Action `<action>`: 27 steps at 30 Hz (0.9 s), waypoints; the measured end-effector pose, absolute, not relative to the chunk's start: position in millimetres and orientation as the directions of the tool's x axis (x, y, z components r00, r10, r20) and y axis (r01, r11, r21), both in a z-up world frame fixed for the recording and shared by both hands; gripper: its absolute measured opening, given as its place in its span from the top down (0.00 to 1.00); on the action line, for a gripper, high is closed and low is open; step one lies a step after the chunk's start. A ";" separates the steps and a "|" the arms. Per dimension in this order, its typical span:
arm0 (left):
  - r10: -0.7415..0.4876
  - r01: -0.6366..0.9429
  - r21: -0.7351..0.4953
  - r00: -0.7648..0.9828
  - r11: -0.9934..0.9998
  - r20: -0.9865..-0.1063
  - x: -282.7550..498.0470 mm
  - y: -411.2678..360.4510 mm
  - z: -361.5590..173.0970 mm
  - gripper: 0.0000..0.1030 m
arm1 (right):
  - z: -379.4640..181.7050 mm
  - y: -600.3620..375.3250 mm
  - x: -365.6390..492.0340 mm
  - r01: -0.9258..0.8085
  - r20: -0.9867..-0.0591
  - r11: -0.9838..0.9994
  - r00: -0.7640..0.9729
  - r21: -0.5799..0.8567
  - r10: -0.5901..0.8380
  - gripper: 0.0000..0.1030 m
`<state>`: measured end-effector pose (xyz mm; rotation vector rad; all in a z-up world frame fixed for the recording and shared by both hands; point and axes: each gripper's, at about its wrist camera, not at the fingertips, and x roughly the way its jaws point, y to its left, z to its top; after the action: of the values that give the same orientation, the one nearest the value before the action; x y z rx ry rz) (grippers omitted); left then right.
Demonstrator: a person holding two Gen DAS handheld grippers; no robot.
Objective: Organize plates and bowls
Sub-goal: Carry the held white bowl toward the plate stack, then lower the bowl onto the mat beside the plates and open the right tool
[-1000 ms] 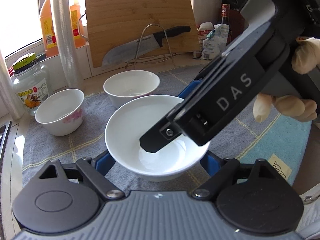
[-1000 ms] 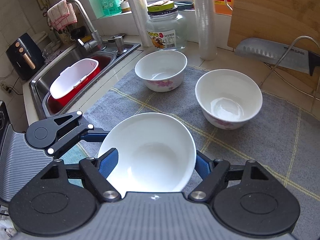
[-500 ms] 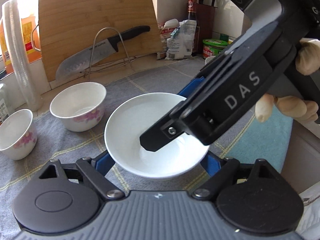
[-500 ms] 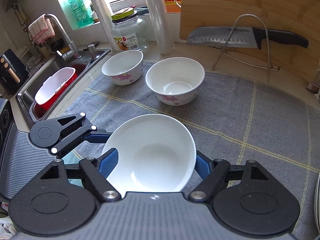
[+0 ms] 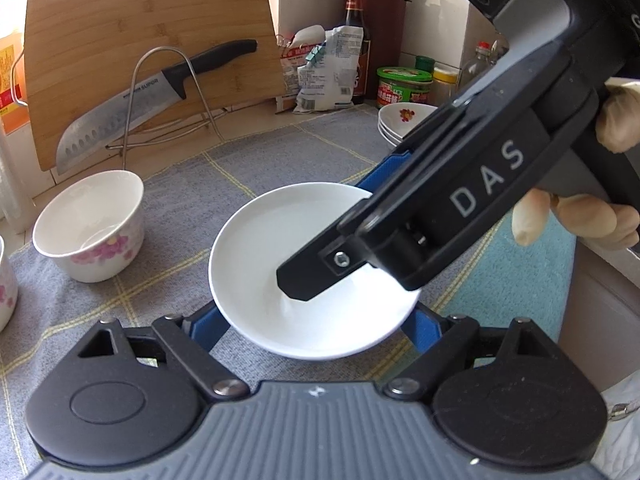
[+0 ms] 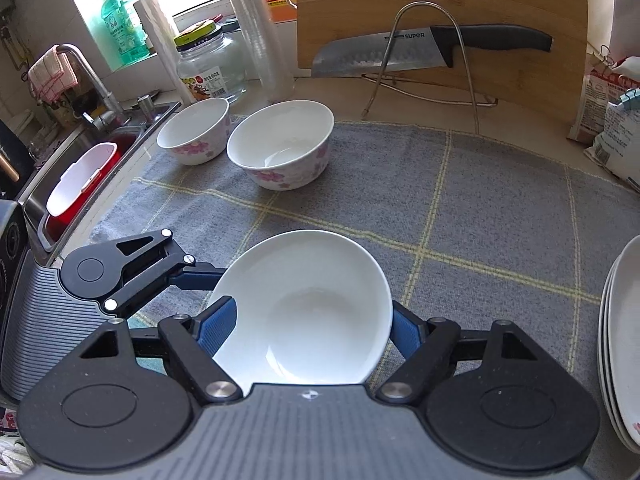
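Observation:
A plain white shallow bowl [image 5: 280, 248] hangs just above the grey checked cloth [image 5: 280, 160], held from two sides. My left gripper [image 5: 316, 326] is shut on it, blue pads against its near rim. My right gripper [image 6: 310, 328] is shut on the same white bowl [image 6: 312, 300], pads left and right of the rim. In the left wrist view the right gripper's black body crosses over the bowl from the upper right, with a gloved hand [image 5: 580, 216] behind it. Two flowered bowls [image 6: 282, 146] [image 6: 194, 130] stand upright at the cloth's far left. A stack of white plates [image 6: 620, 340] lies at the right.
A bamboo cutting board [image 6: 440, 12] leans at the back behind a wire rack [image 6: 424, 56] that holds a knife [image 6: 400, 54]. The sink [image 6: 80, 168] with a red tub is at the left. A glass jar [image 6: 208, 68], bags and bottles line the back.
Both grippers have carried the white bowl to the right across the cloth. The flowered bowls have slid to the left of the views, and the plate stack has come into view at the right.

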<state>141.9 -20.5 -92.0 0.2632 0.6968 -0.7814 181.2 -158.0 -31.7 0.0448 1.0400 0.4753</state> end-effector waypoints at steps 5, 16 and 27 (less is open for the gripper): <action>-0.548 0.718 -0.036 0.497 0.695 -0.673 143.0 -24.3 -96.3 0.13 | -36.5 -160.7 183.9 -0.360 -0.822 0.895 0.401 0.264 0.404 0.18; -0.541 0.712 -0.040 0.494 0.701 -0.681 146.2 -26.8 -97.5 0.13 | -41.3 -164.8 188.1 -0.360 -0.827 0.893 0.387 0.271 0.407 0.18; -0.542 0.711 -0.038 0.499 0.702 -0.676 145.1 -26.0 -97.6 0.12 | -44.3 -165.4 188.6 -0.354 -0.828 0.893 0.383 0.277 0.409 0.16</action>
<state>145.1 -26.0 -97.6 0.2602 0.7182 -0.7681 188.6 -165.4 -44.3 0.0578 1.0721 0.4870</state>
